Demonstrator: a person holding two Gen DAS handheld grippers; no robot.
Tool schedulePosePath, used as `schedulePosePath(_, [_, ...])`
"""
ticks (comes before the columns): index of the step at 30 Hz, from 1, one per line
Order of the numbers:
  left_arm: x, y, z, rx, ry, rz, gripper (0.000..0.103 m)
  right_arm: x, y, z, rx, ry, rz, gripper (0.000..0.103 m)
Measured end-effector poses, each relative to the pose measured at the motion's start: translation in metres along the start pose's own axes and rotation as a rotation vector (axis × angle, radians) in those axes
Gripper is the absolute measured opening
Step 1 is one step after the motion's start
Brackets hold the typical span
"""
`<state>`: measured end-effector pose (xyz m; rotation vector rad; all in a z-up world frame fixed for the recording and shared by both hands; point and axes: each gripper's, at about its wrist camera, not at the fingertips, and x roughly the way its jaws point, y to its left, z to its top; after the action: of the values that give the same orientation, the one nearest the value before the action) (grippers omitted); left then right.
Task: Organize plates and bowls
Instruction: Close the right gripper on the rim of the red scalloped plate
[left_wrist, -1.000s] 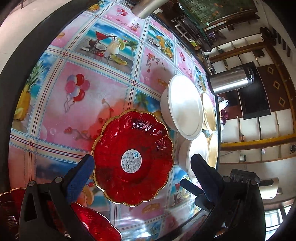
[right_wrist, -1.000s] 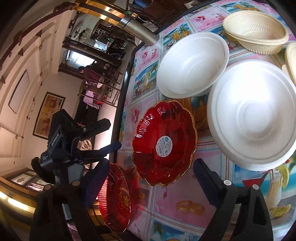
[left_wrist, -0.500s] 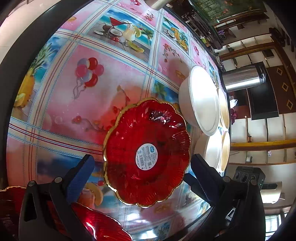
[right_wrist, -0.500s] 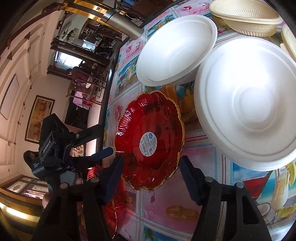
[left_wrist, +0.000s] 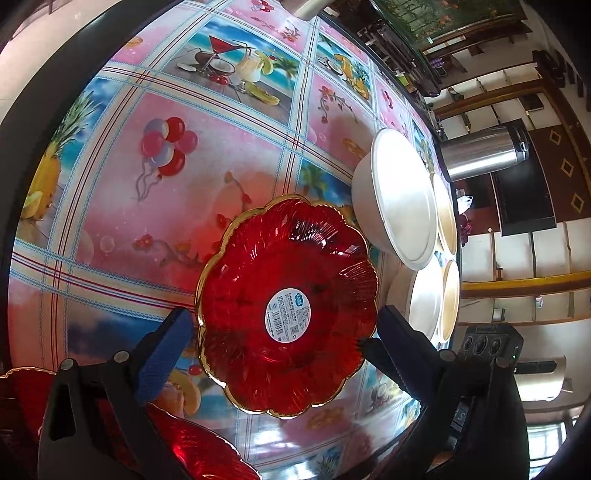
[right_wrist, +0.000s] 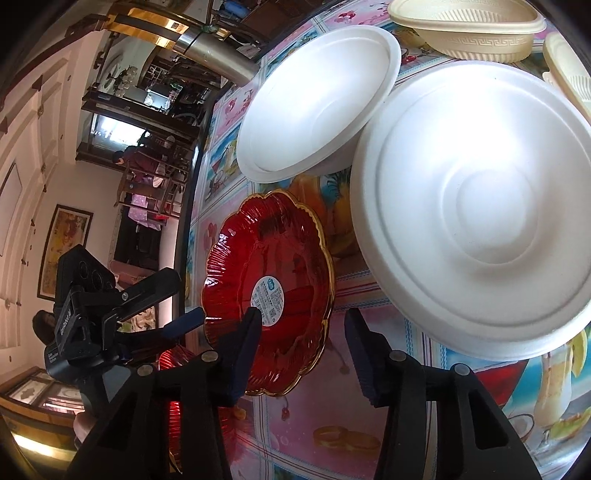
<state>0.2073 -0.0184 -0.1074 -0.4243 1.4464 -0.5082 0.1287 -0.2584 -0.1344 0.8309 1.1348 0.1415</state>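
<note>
red plate (left_wrist: 288, 306) | both jaws wide, empty | white bowls (right_wrist: 476, 214) crowd beside

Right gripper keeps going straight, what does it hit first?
Most likely the red plate: the right gripper is open, one finger already overlaps its rim. Depth unclear; the table lies beneath.

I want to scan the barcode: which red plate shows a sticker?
The gold-rimmed red plate lying flat on the tablecloth, between the open left gripper fingers. Its centre carries a round white label; the other red plate shows none.
</note>
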Motion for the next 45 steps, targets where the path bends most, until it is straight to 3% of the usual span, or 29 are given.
schedulePosePath(2, [0.000, 0.001, 0.001, -0.007, 0.001, 0.005, 0.095, 0.002, -0.002, 0.000, 0.003, 0.003, -0.002, 0.038])
schedulePosePath(5, [-0.004, 0.001, 0.002, -0.020, 0.011, -0.005, 0.094, 0.005, -0.005, 0.001, 0.013, 0.009, -0.001, 0.037])
schedulePosePath(9, [-0.011, 0.001, 0.009, -0.012, -0.009, 0.068, 0.094, 0.004, -0.005, 0.000, 0.010, 0.008, 0.001, 0.037])
schedulePosePath(18, [0.018, -0.007, 0.016, 0.068, 0.093, 0.168, 0.094, 0.005, -0.007, 0.002, 0.013, 0.006, 0.010, 0.035])
schedulePosePath(21, [0.020, -0.005, 0.015, 0.075, 0.095, 0.151, 0.079, 0.007, -0.008, 0.002, 0.016, 0.008, 0.010, 0.034])
schedulePosePath(23, [0.018, -0.004, 0.013, 0.086, 0.092, 0.165, 0.056, 0.008, -0.009, 0.002, 0.015, 0.008, 0.012, 0.029])
schedulePosePath(27, [0.017, 0.001, 0.013, 0.080, 0.084, 0.206, 0.039, 0.007, -0.008, 0.003, 0.006, -0.001, -0.001, 0.026])
schedulePosePath(29, [0.015, 0.004, 0.012, 0.084, 0.072, 0.231, 0.024, 0.007, -0.009, 0.003, 0.010, -0.012, -0.013, 0.018])
schedulePosePath(35, [0.013, 0.008, 0.010, 0.092, 0.064, 0.255, 0.010, 0.006, -0.013, 0.001, 0.012, -0.039, -0.041, 0.006])
schedulePosePath(45, [0.006, 0.001, 0.007, 0.114, 0.033, 0.253, 0.009, 0.001, -0.013, -0.002, 0.004, -0.076, -0.059, 0.005])
